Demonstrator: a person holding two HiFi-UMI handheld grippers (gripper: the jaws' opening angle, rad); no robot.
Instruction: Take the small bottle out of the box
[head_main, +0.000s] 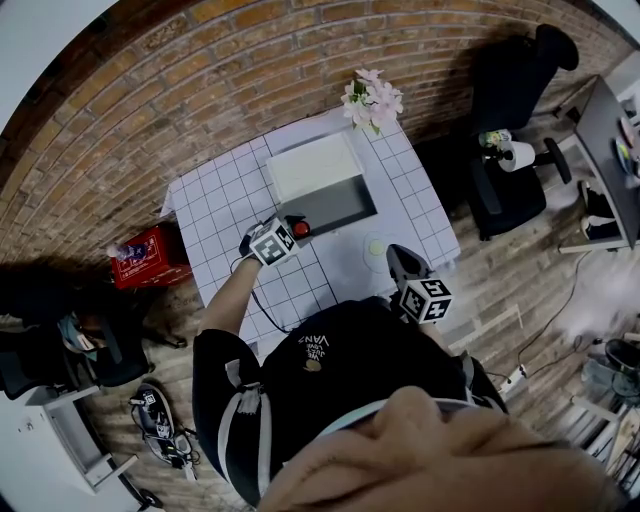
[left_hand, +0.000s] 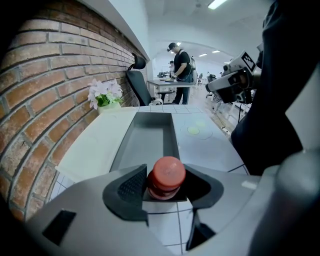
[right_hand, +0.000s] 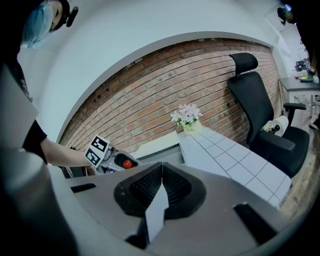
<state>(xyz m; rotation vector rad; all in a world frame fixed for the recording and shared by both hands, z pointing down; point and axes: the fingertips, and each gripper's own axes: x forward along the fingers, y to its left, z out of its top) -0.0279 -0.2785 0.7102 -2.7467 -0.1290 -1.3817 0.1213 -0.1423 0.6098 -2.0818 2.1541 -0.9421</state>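
A small bottle with a red cap (left_hand: 165, 176) stands between the jaws of my left gripper (left_hand: 165, 189), whose pads press on its sides. It is over the white tiled table (head_main: 215, 215), just in front of the near left corner of the dark open box (head_main: 340, 212). From the head view the red bottle (head_main: 298, 229) shows at the tip of my left gripper (head_main: 291, 230). My right gripper (right_hand: 161, 192) is shut with nothing in it, held off the table's front right edge, where the head view also shows that right gripper (head_main: 402, 258).
The box's white lid (head_main: 312, 165) lies open towards the brick wall. A pot of pink flowers (head_main: 372, 100) stands at the table's far corner. A round yellow-green mark (head_main: 376, 245) is on the table. A black office chair (head_main: 515, 110) stands to the right, a red case (head_main: 145, 258) on the floor at left.
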